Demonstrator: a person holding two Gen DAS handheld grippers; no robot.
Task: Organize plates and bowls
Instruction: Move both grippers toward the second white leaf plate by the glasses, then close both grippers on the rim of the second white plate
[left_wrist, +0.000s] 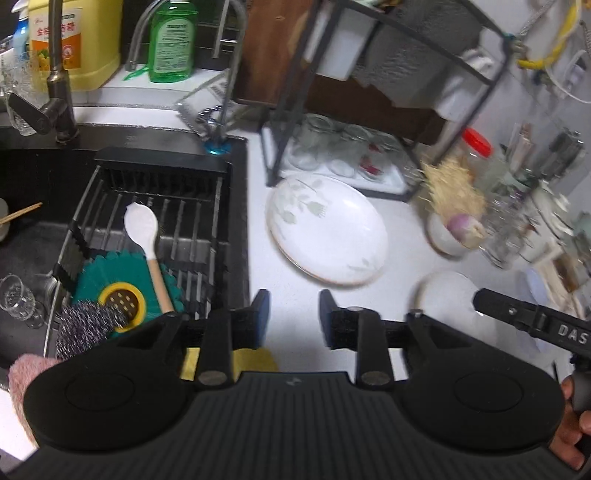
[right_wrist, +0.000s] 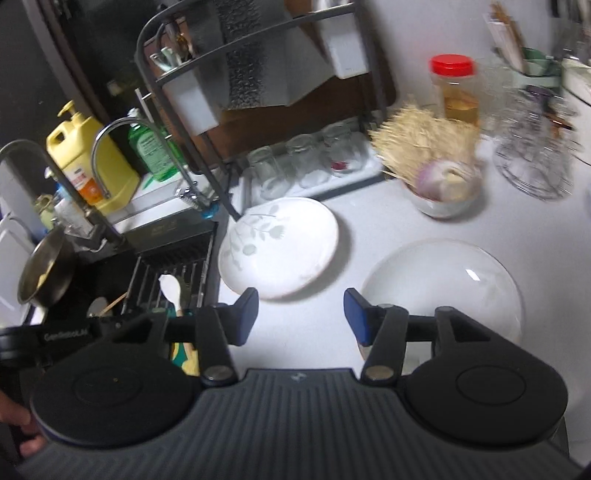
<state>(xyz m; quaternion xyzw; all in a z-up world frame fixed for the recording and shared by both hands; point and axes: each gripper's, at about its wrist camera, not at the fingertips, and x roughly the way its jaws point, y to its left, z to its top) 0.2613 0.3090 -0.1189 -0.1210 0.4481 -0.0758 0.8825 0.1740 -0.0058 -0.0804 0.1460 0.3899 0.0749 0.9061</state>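
A stack of white plates with a grey leaf print lies on the white counter next to the sink; it also shows in the right wrist view. A second white dish, upside down, lies to its right, also in the left wrist view. My left gripper is open and empty, hovering above the counter just short of the plates. My right gripper is open and empty, between the two dishes and short of them.
A black sink with a drain rack holds a white spoon, a green mat and a scourer. A black dish rack with upturned glasses stands behind the plates. A bowl with straw and an onion and a red-capped jar stand at right.
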